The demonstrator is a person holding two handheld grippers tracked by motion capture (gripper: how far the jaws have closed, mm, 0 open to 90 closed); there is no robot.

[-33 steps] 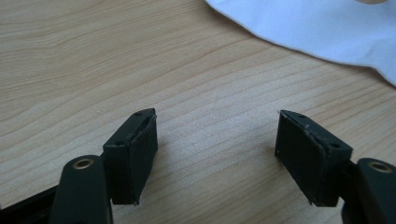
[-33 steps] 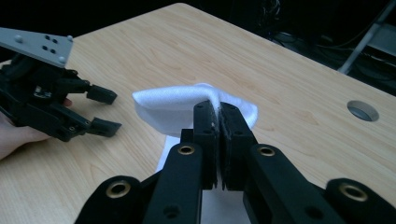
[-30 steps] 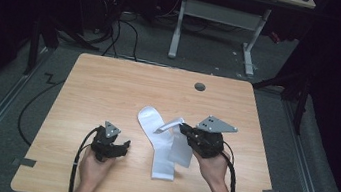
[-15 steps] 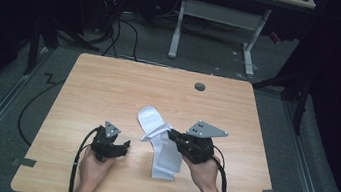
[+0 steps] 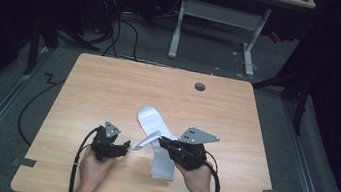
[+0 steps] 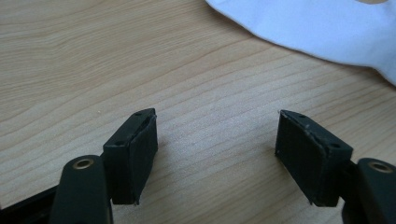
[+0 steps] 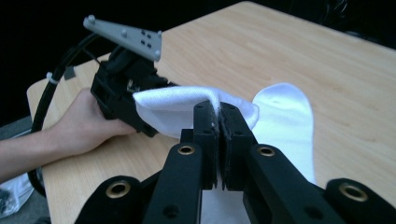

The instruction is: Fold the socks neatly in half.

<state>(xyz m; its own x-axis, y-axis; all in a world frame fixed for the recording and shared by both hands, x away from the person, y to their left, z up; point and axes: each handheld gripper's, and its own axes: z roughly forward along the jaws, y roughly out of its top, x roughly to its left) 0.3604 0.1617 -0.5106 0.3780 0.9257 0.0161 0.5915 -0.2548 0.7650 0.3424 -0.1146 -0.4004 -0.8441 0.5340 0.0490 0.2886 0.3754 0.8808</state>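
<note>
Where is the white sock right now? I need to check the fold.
In the high view the white sock lies near the table's front middle, between both grippers, one end pinched in the right gripper.

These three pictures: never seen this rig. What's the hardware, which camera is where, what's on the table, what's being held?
No robot here: a person holds a hand-operated two-jaw gripper in each hand. The high view looks down on a wooden table from above the person's side. The other two cameras ride on the grippers and look along their black jaws.

On the table lies a white sock, part flat, part lifted.

The right gripper is shut on a fold of the sock and holds that part up off the wood; the high view shows it at.

The left gripper sits low over bare wood with its jaws wide apart and nothing between them; the sock's edge lies just beyond. From above it is at.
</note>
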